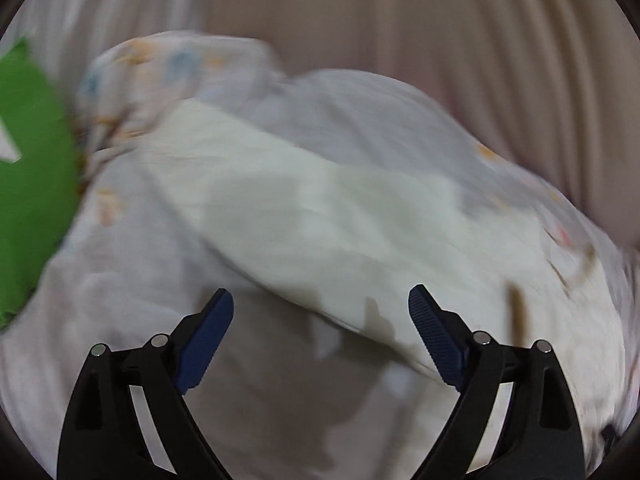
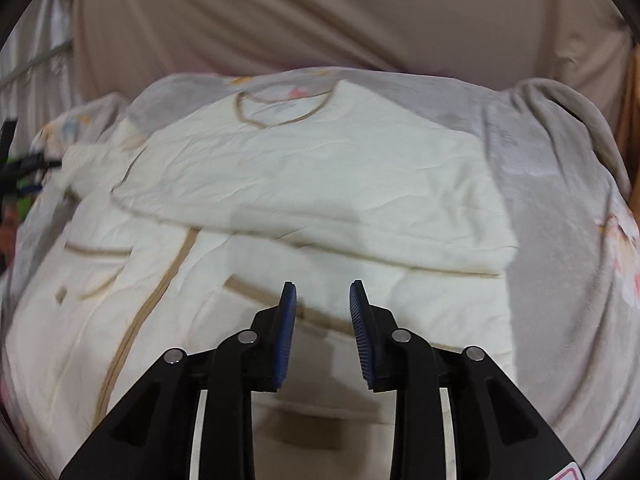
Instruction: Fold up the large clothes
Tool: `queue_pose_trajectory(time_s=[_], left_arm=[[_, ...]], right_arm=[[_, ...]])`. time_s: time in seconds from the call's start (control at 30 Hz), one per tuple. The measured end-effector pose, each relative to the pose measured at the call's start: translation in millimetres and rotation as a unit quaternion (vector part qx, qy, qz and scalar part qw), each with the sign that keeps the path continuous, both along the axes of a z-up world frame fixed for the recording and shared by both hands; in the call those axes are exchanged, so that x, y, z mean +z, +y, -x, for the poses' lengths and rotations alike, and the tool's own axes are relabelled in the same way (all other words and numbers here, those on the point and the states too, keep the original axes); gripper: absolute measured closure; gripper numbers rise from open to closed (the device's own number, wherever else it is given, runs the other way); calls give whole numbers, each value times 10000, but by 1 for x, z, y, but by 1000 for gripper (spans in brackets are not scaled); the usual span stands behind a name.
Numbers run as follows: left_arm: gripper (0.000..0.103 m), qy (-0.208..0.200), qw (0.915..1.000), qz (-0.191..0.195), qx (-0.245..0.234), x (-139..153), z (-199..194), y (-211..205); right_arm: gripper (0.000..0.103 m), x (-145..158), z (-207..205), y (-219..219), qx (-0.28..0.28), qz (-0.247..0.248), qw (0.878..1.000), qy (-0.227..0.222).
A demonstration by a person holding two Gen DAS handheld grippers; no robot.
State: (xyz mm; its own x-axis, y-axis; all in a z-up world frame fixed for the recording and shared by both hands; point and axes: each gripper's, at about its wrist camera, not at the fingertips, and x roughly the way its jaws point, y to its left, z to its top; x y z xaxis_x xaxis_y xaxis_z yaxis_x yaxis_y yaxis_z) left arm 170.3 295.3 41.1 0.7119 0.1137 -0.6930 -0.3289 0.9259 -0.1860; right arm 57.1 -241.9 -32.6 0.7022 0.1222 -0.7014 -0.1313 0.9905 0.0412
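Beige curtain (image 2: pixel 320 20) hangs in folds behind, seen in both views. Pale printed blanket (image 2: pixel 560 260) covers surface. Cream garment (image 2: pixel 320 184) lies on blanket, wrinkled, top part folded over lower part. Only right view shows its tan-trimmed neckline and tan zipper strip; left view blurred, adds green cloth (image 1: pixel 36 184) at left. Left gripper (image 1: pixel 320 300) wide open, empty. Right gripper (image 2: pixel 323 292) partly open, empty, above garment.

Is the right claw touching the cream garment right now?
Apart. The right wrist view shows the right claw open, with nothing between its blue pads; the cream garment lies beyond and below the tips, with no cloth pinched or pressed.
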Motion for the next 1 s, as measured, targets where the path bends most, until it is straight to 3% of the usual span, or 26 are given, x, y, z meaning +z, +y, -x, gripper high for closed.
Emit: queue_pose_trajectory(time_s=[0.07, 0.17, 0.23, 0.3, 0.37, 0.43, 0.47, 0.6, 0.7, 0.8, 0.87, 0.93, 1.0], left_arm=[[16, 90, 9982, 230, 546, -6, -12, 48], [17, 286, 9925, 334, 1136, -19, -35, 105], [18, 330, 9904, 521, 1233, -28, -48, 130], [32, 380, 9885, 692, 1293, -37, -60, 147], [74, 472, 9871, 762, 1325, -41, -69, 153], [92, 398, 9875, 849, 1267, -35, -71, 147], [97, 275, 9887, 743, 1270, -24, -70, 139], [99, -471, 9968, 131, 626, 45, -53, 70], [99, -1103, 9926, -276, -422, 102, -30, -22], [101, -1520, 9719, -463, -1735, 141, -1, -131], [101, -1604, 9511, -697, -2548, 148, 19, -211], [101, -1525, 9309, -893, -3195, 139, 33, -279], [101, -1243, 9096, -1042, -3824, 111, 47, -343]], right_arm=[[74, -10, -2, 11, 75, 303, 9995, 53], [71, -19, -7, 12, 57, 331, 9993, 162], [67, -20, -7, 11, -2, 264, 9995, 175], [64, -22, -8, 7, -82, 154, 9996, 206], [61, -23, -9, 2, -142, 17, 9996, 250], [60, -24, -9, 0, -183, -62, 9995, 264], [60, -24, -10, 1, -198, -75, 9994, 264], [59, -24, -11, -1, -193, -45, 9995, 260], [59, -24, -10, 0, -193, -60, 9995, 258], [59, -24, -10, 0, -199, -69, 9995, 234], [57, -23, -9, 0, -236, -56, 9995, 199], [57, -22, -7, -1, -267, -82, 9995, 160], [56, -22, -5, -4, -289, -185, 9993, 143]])
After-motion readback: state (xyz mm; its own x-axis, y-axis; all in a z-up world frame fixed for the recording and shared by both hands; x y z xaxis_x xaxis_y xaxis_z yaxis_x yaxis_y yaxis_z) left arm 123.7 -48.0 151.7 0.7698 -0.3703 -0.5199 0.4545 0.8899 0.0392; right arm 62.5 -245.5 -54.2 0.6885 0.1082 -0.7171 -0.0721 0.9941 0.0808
